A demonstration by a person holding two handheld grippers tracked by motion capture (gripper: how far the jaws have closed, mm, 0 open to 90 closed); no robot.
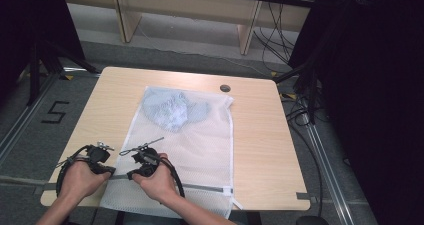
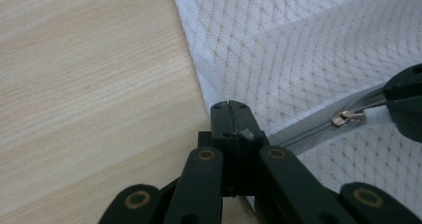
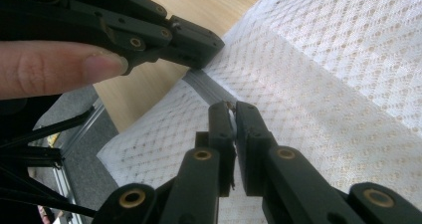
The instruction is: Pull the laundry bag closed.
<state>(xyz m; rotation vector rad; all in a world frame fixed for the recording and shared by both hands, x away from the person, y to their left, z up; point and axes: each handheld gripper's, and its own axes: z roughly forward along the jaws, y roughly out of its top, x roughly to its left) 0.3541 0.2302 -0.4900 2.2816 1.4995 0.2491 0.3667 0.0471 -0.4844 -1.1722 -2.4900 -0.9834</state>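
a white mesh bag (image 1: 192,150) lies flat on the wood table (image 1: 260,135), w/ blue clothes (image 1: 172,109) inside at the far end. the grey zipper (image 2: 311,127) runs along the near end. left gripper (image 2: 233,107) is pinched tight on the zipper's end at the bag's corner. right gripper (image 3: 232,106) is just beside it, pinched on the zipper pull (image 2: 348,118).
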